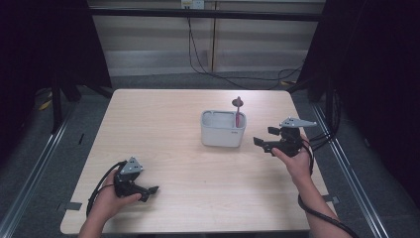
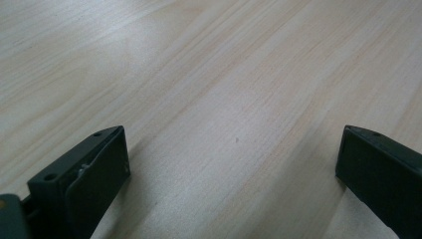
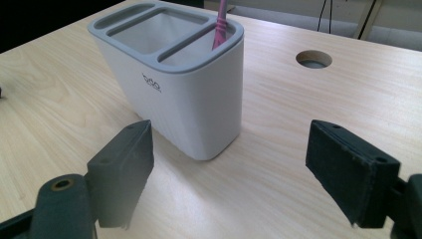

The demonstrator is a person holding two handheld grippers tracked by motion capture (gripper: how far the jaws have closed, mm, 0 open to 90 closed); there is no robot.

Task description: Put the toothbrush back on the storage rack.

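High view: a white holder with a grey rim stands a little right of the middle of the table. A pink toothbrush stands upright in the compartment at the holder's right end, head above the rim. The right gripper sits just right of the holder, level with its lower half, jaws spread and empty, not touching it. The left gripper rests low on the table, well away from the holder toward the near-left corner.

Left gripper view: the jaws stand wide apart with nothing between them but bare wood grain; the holder is out of frame.

Right gripper view: the holder's corner faces the camera, centred between the spread jaws and a short way beyond their tips. Three compartments show under the grey rim; the toothbrush handle leans against the rim of the nearest one. A round cable hole lies in the table behind and to the right of the holder.

Judgement: the step in hand looks like a reach for the toothbrush. To do it well, raise the right gripper above the holder's rim, line the jaws across the thin handle rather than the holder wall, close below the head, then lift straight up so the holder does not tip. The left gripper could steady the holder's far end.
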